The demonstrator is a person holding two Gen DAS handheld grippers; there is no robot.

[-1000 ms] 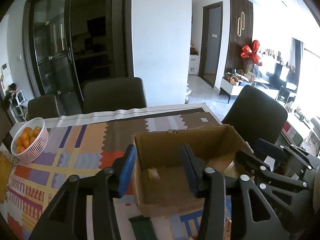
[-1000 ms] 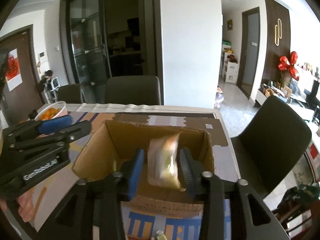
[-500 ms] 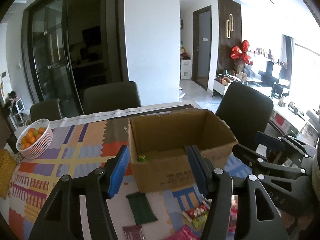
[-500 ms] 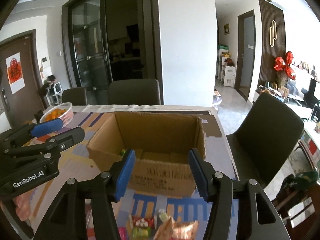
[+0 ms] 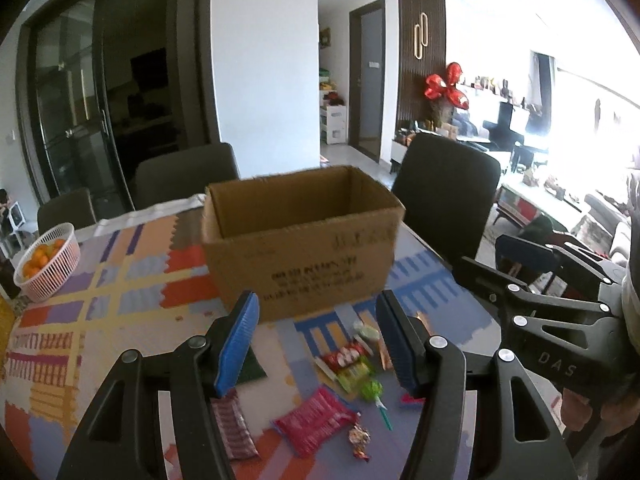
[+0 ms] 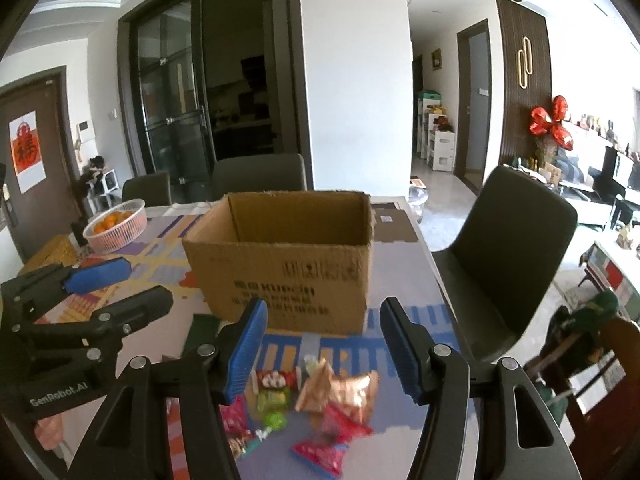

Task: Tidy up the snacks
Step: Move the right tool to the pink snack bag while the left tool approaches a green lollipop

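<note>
An open cardboard box (image 5: 300, 248) stands on the patterned table; it also shows in the right wrist view (image 6: 280, 264). Loose snack packets lie in front of it: a pink packet (image 5: 316, 426), a red-and-white packet (image 5: 344, 358), a green lollipop (image 5: 372, 392), a striped bar (image 5: 232, 428), a gold packet (image 6: 340, 390) and a red packet (image 6: 320, 454). My left gripper (image 5: 318, 344) is open and empty, above the packets. My right gripper (image 6: 324, 350) is open and empty, just in front of the box. The box's inside is hidden.
A white basket of oranges (image 5: 48, 260) sits at the table's far left; it also shows in the right wrist view (image 6: 116, 226). Dark chairs (image 6: 516, 248) stand at the right and behind the table (image 5: 100, 320). A dark green flat packet (image 6: 200, 330) lies left of the box.
My right gripper let go of the yellow packet over the box and opened. Both grippers pulled back from the box toward the near side, bringing the loose packets into view.
</note>
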